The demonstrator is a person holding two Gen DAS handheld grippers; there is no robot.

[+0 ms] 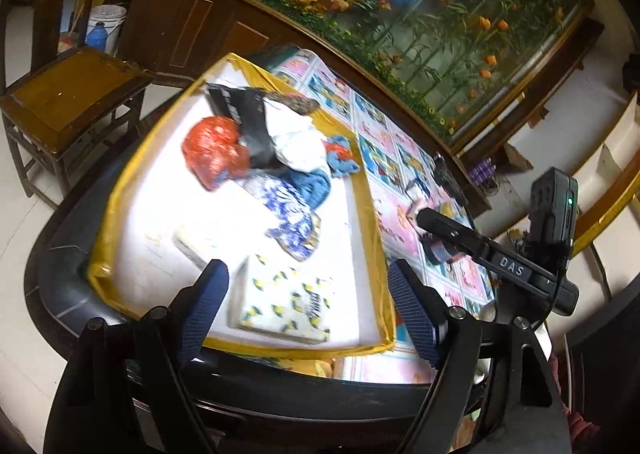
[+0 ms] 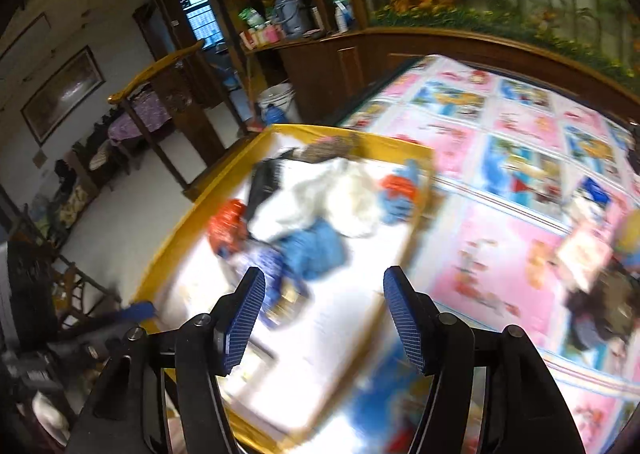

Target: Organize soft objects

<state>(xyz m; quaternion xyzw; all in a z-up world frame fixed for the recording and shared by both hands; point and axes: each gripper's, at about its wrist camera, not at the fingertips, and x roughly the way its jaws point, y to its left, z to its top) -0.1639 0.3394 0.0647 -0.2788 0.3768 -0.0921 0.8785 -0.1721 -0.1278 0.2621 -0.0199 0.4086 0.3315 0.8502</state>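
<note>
My left gripper (image 1: pixel 308 286) stands wide apart with nothing between its blue pads, hanging above the near end of the gold-edged white tray (image 1: pixel 362 190), over a tissue pack printed with lemons (image 1: pixel 286 304). My right gripper (image 2: pixel 324 294) is also parted and empty, hovering over the same tray in a badly blurred view; no pad of either touches anything. Beyond my fingers, a good many soft things already lie in the tray: an orange mesh bundle (image 1: pixel 212 152), a white cloth (image 1: pixel 298 144), a blue knitted piece (image 1: pixel 314 184), a blue-and-white patterned pouch (image 1: pixel 290 220) and a black bag (image 1: pixel 240 110), heaped loosely toward the far end. On the pink cartoon tablecloth (image 2: pixel 500 238) to the right, a small cluster of items (image 2: pixel 596 274) sits outside the tray, too blurred to name. I judge the gathering well advanced, with that cluster left.
</note>
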